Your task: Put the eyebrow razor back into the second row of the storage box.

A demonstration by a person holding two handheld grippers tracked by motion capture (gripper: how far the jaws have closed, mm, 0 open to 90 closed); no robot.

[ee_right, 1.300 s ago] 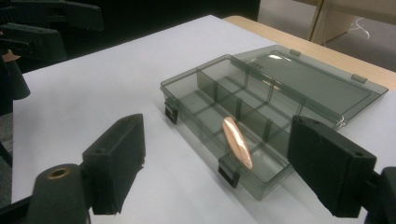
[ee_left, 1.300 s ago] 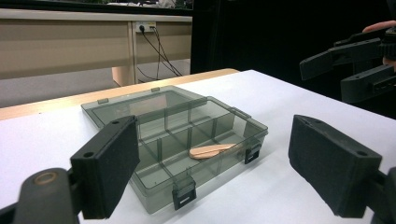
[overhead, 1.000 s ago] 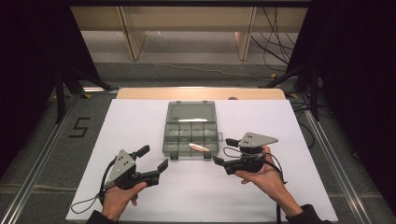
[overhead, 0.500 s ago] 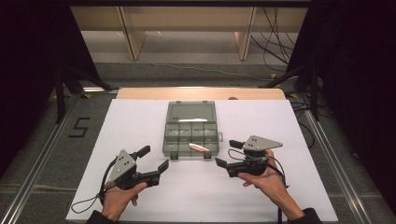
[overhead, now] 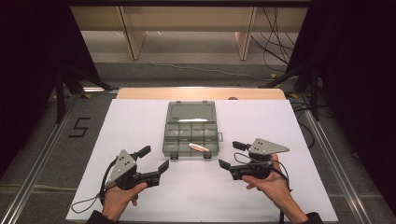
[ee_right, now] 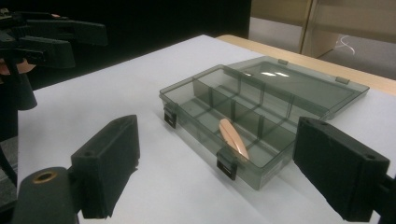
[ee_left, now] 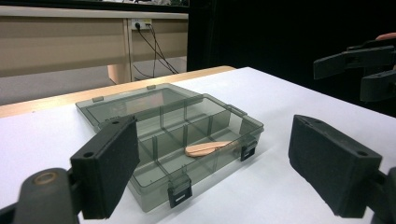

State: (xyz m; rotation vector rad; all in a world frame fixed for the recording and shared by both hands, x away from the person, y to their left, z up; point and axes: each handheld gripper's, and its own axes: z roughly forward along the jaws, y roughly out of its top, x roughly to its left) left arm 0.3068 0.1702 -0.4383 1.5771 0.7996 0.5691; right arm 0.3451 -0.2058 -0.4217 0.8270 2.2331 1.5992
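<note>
A smoky grey plastic compartment box [overhead: 191, 135] lies open on the white table top [overhead: 140, 116], its lid folded flat toward the far side. A flat tan wooden piece [overhead: 198, 147] rests across the dividers near the box's front right corner [ee_left: 208, 148] [ee_right: 233, 136]. My left gripper [overhead: 153, 158] is held low at the front left of the box, jaws wide apart and empty. My right gripper [overhead: 232, 155] sits at the front right of the box, also open with nothing between its jaws. Both point toward the box. The left gripper view catches the other gripper [ee_left: 359, 70] at far right.
The white sheet covers a wooden table whose far edge [overhead: 201, 93] shows bare. Beyond it stand wooden furniture legs [overhead: 133, 37] and cables on the floor [overhead: 275, 32]. A floor mark "5" [overhead: 79, 127] lies left of the table. Metal rails [overhead: 336, 163] run along both sides.
My right gripper has drifted slightly toward the near edge and to the right. The left gripper and the box stay where they were.
</note>
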